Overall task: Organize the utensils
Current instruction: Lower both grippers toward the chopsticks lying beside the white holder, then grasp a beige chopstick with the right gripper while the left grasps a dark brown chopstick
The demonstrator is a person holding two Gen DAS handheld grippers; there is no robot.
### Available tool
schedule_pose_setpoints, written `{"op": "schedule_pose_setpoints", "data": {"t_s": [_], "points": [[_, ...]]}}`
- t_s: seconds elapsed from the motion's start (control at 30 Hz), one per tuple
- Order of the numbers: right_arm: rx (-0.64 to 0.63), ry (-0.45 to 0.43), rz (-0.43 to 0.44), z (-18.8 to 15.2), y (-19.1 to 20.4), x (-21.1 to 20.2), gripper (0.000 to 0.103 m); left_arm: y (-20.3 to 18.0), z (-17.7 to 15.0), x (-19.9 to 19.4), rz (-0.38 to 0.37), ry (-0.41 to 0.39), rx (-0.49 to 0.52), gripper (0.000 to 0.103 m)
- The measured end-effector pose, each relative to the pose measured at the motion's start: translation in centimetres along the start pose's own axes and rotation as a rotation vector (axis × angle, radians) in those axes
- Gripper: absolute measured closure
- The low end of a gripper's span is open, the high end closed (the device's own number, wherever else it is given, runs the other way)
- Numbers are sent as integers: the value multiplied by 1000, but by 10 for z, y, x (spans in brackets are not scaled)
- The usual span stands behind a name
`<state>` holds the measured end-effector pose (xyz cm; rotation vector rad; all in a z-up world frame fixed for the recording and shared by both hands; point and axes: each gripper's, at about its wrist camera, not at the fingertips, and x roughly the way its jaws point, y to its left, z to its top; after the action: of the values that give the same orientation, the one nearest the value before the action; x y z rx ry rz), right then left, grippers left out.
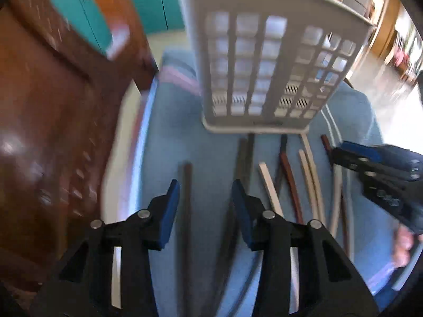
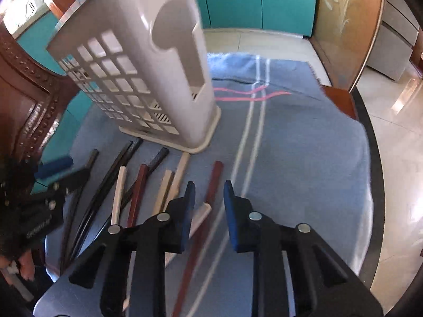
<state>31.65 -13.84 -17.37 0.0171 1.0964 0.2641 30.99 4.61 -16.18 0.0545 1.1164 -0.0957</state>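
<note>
Hovering: left gripper (image 1: 206, 189), blue-padded fingers (image 1: 169, 211) spread apart, empty, above a dark chopstick (image 1: 187, 211).
Right gripper (image 2: 208, 198): fingers parted, holding nothing, over a reddish-brown chopstick (image 2: 212, 185).
Chopsticks: loose on the blue striped cloth (image 2: 304, 158) covering the desk.
Holder: tall grey plastic lattice utensil basket (image 1: 264, 60), upright just behind them.

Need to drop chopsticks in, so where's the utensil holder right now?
The white utensil holder stands upright on the blue cloth, just beyond the far ends of the chopsticks, ahead of both grippers.
</note>
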Motion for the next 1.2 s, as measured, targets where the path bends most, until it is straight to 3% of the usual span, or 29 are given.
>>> {"op": "schedule_pose_setpoints", "data": {"t_s": [0.17, 0.3, 0.43, 0.57, 0.6, 0.63, 0.73, 0.8, 0.87, 1.0, 1.07, 1.2], "points": [[-55, 9, -62, 6, 16, 15, 78, 13, -7, 10, -78, 56, -45, 60], [-38, 8, -48, 5, 10, 15, 78, 15, -18, 11, -92, 65, -16, 58], [-18, 7, -44, 0, -7, 6, 78, 11, -32, 14, -155, 76, -11, 56], [14, 5, -35, -1, -19, -3, 78, -7, -46, 5, -330, 91, 34, 55], [16, 2, -39, 0, -24, -5, 78, -9, -47, -1, -340, 71, 47, 55], [16, -2, -46, -1, -25, -8, 78, -11, -48, -8, -314, 46, 55, 55], [2, -1, -61, 0, -30, -9, 78, -10, -48, -23, -61, -81, 100, 54], [-12, 11, -66, -1, -31, -12, 78, -4, -50, -18, 27, -71, 78, 55], [-19, 34, -26, -8, -32, -14, 78, 7, -47, -9, 25, -20, 37, 56], [-12, 96, 145, -13, -31, -7, 78, 21, -54, 4, 33, 44, -17, 61], [-17, 104, 140, -15, -24, -3, 78, 26, -60, 5, -9, 56, -54, 62], [-38, 72, 90, -12, -13, 2, 82, 22, -52, 3, -62, 61, -37, 62]]}}
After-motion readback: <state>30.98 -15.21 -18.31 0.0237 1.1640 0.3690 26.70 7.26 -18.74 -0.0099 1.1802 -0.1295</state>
